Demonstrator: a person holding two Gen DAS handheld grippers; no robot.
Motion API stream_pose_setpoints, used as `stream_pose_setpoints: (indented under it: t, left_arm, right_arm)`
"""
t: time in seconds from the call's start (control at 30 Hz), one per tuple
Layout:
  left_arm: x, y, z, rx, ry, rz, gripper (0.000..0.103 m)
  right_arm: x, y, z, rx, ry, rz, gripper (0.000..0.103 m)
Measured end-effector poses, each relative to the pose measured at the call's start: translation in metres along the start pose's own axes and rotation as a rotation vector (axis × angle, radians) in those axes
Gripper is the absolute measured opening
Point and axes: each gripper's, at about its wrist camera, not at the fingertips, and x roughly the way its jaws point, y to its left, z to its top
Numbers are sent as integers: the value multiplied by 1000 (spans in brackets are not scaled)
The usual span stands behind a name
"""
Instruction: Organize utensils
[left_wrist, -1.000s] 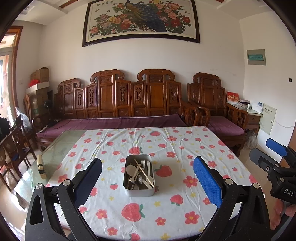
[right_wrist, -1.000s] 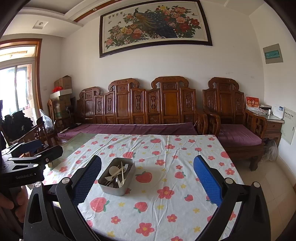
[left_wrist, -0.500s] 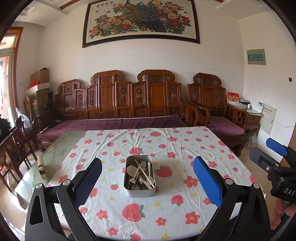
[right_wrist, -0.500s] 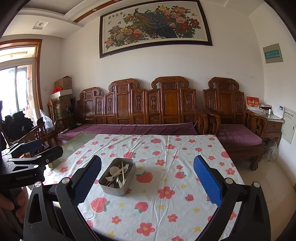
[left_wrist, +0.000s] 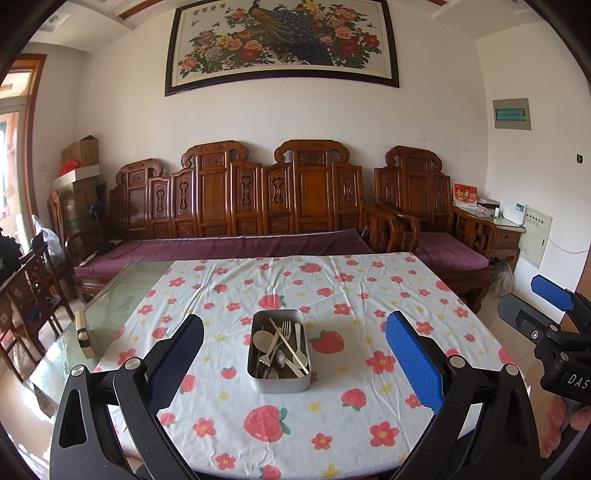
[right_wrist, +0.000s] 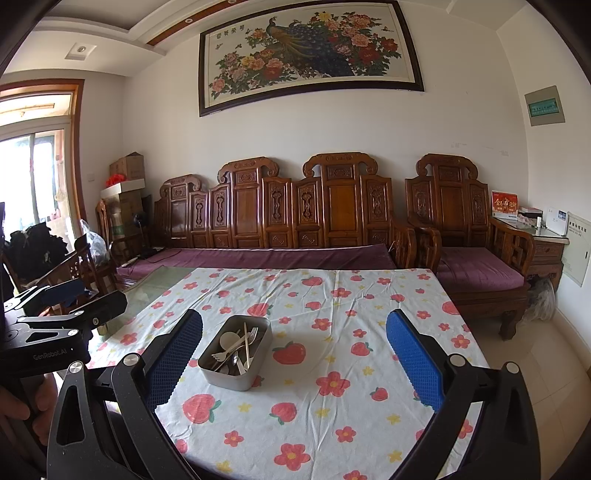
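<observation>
A grey metal box (left_wrist: 279, 380) stands on the flowered tablecloth (left_wrist: 369, 295) near the table's middle. It holds a jumble of utensils (left_wrist: 280, 347): forks, spoons and chopsticks. It also shows in the right wrist view (right_wrist: 225, 374), with its utensils (right_wrist: 236, 345). My left gripper (left_wrist: 294, 356) is open and empty, held above the table's near edge with the box between its blue pads. My right gripper (right_wrist: 294, 352) is open and empty, held to the right of the box. Each gripper shows at the edge of the other's view.
A small wooden block (left_wrist: 83, 334) lies on the bare glass (left_wrist: 122, 295) at the table's left end. A carved wooden sofa (left_wrist: 258, 206) with purple cushions stands behind the table. Wooden chairs (left_wrist: 22, 295) stand at the left. A side table (left_wrist: 506, 229) is at the right.
Both grippers have stayed open and almost still; the views have shifted only slightly.
</observation>
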Motion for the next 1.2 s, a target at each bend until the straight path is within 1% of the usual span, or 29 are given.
stream_pose_setpoints:
  t: [1.2]
  left_arm:
    - [-1, 0, 2, -3, -1, -3, 95]
  right_arm:
    - [0, 0, -1, 1, -2, 0, 100]
